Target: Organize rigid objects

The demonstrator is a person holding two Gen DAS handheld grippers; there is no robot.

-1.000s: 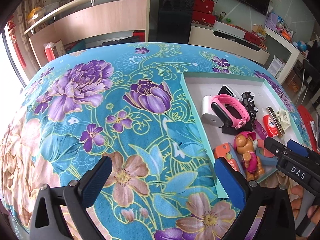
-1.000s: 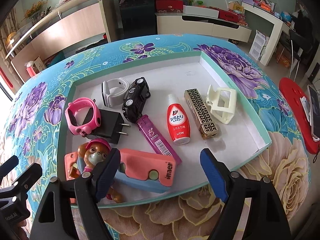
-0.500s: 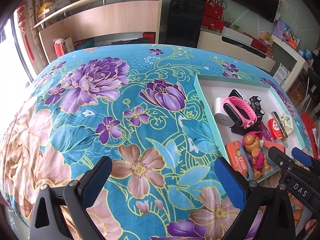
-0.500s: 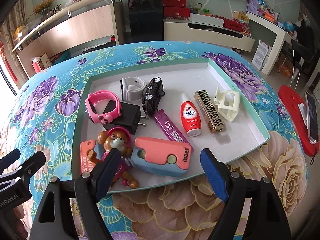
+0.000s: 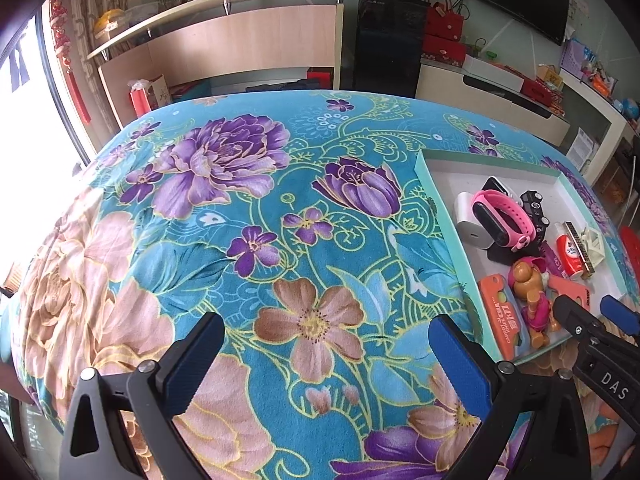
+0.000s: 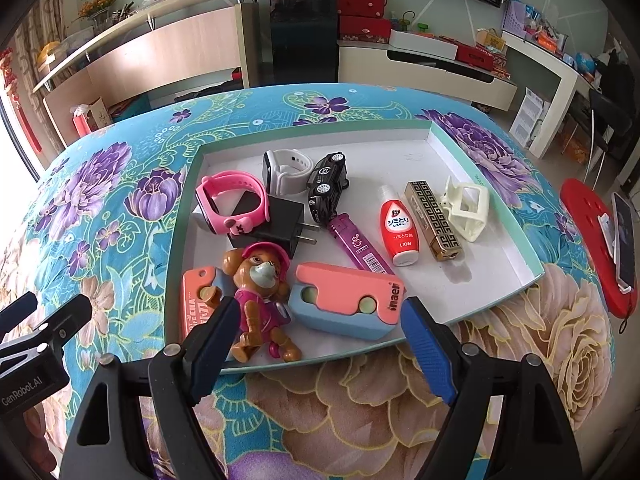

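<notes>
Teal tray [image 6: 532, 264] farther from right claw [image 6: 316, 336]

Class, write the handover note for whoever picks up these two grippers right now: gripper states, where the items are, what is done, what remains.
Left gripper: open, empty, over the bare floral cloth.
Right gripper: open, empty, at the near edge of the tray.
All items lie in the tray: pink watch, white watch, toy car, charger, puppy figure, lighter, red bottle.
Done: nothing visibly sorted.
Left: everything; the puppy figure is nearest.
</notes>
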